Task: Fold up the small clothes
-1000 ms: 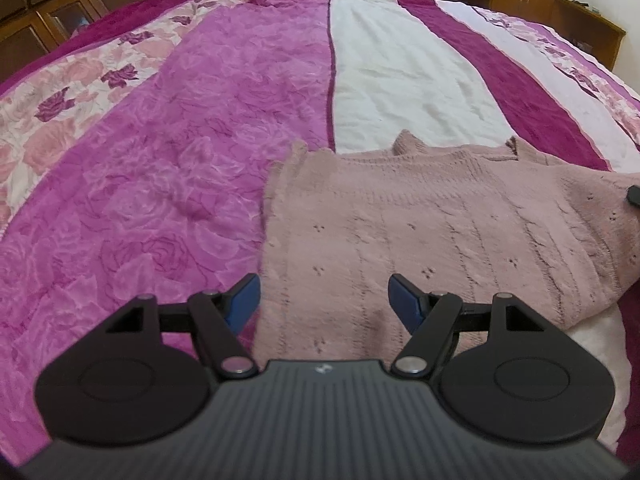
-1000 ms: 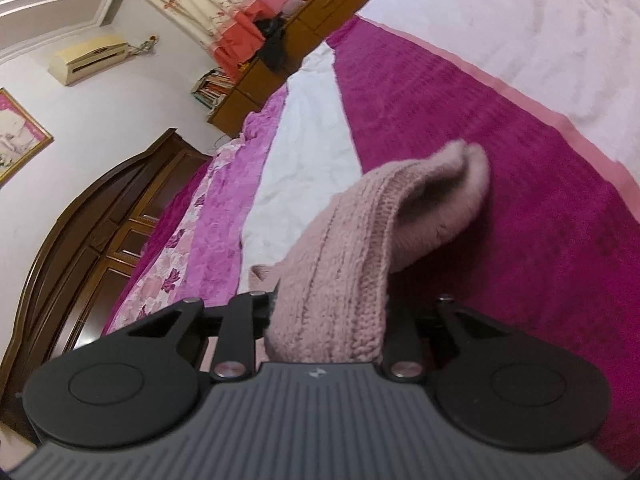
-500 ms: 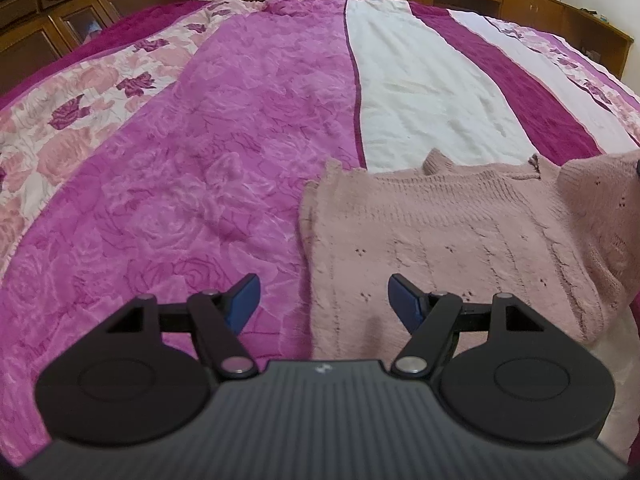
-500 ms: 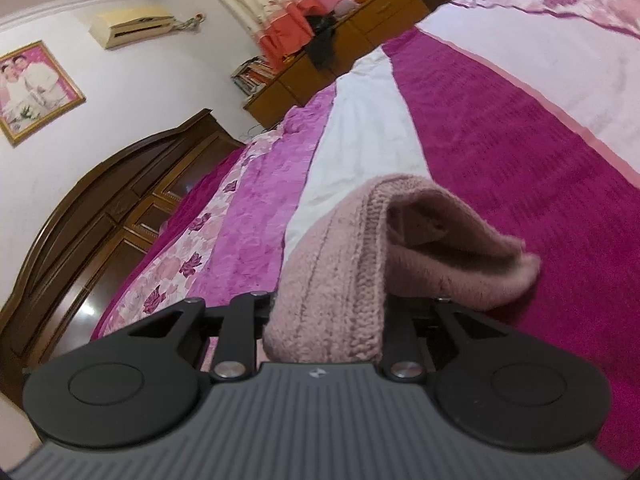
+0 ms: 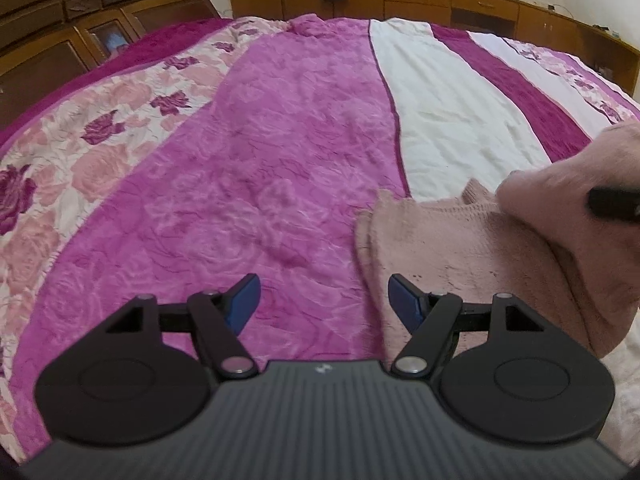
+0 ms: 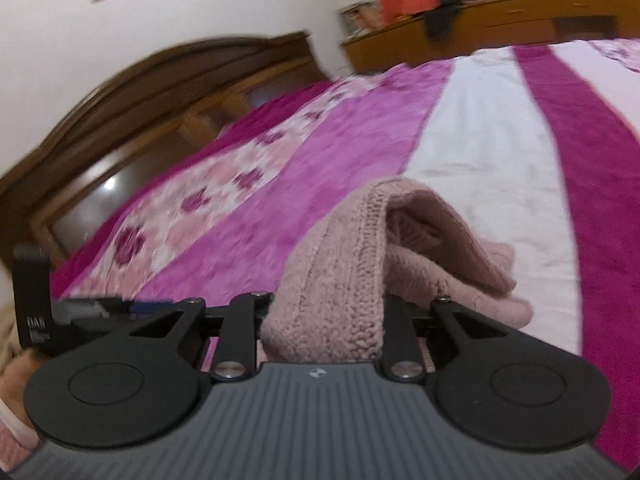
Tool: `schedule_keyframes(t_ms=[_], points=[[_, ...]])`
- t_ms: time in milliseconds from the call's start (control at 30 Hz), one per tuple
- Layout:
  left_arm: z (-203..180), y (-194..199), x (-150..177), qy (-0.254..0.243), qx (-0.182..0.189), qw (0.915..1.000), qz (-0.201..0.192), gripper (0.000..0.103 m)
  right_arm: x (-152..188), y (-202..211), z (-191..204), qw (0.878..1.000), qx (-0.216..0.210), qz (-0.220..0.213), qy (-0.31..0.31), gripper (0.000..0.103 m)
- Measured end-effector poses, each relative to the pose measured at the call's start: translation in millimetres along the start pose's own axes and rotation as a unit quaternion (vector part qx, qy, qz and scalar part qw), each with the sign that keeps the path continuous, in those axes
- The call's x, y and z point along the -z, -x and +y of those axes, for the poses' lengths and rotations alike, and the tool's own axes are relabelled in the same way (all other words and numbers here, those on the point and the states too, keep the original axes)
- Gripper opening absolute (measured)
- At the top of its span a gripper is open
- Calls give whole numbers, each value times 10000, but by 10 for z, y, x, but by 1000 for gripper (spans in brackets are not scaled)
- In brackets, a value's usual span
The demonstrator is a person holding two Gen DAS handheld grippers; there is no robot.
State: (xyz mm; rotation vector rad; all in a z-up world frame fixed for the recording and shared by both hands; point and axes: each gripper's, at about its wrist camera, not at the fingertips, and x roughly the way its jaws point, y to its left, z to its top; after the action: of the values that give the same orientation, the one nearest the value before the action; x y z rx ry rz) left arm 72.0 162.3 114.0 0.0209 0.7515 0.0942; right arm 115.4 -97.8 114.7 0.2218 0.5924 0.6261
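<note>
Bedspread [image 5: 280, 152] in pink and magenta stripes fills the view ahead of the left claw [image 5: 324, 300], whose blue pads stand well apart with nothing between them; it is released and idle. A second ago the pink knit sweater [image 5: 460, 248] lay spread flat directly ahead of this claw, reaching across to its right. Now only the sweater's near-left corner and hem lie just ahead and right of the right-hand pad, and the far right side of the garment has risen into a thick fold that hangs over the flat part, with a dark bit of the other tool showing at the fold's edge. The left claw itself has slid off toward the bare magenta stripe, so the cloth sits more to its right than before.

From the right claw [image 6: 326, 320], the change is plainer. Its jaws are clenched on a bunched sleeve [image 6: 344, 272] of the sweater, the ribbed knit packed tight between them and arching forward and down to the bed. A second ago that arch pointed across dark magenta; now it hangs over the white stripe, and the left claw shows at the far left of this view.

My reading: the sleeve is being carried inward across the body, so the first fold is under way but not yet laid down.
</note>
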Motion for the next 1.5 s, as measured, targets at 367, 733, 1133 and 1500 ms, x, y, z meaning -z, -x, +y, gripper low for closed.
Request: schedule_keyframes(t_ms=[367, 733, 1133, 1500], points=[[193, 58, 33, 81, -63, 9999, -58, 72, 491, -959, 547, 9899, 276, 1131, 811, 39], [-69, 113, -143, 6, 397, 9988, -288, 72, 653, -367, 690, 9955, 1, 756, 579, 60], [-654, -82, -288, -578, 1027, 9928, -196, 72, 579, 402, -85, 9949, 788, -20, -627, 60], [-671, -884, -356, -96, 1638, 9849, 548, 47, 746, 275, -775, 9731, 1393, -186, -1825, 60]])
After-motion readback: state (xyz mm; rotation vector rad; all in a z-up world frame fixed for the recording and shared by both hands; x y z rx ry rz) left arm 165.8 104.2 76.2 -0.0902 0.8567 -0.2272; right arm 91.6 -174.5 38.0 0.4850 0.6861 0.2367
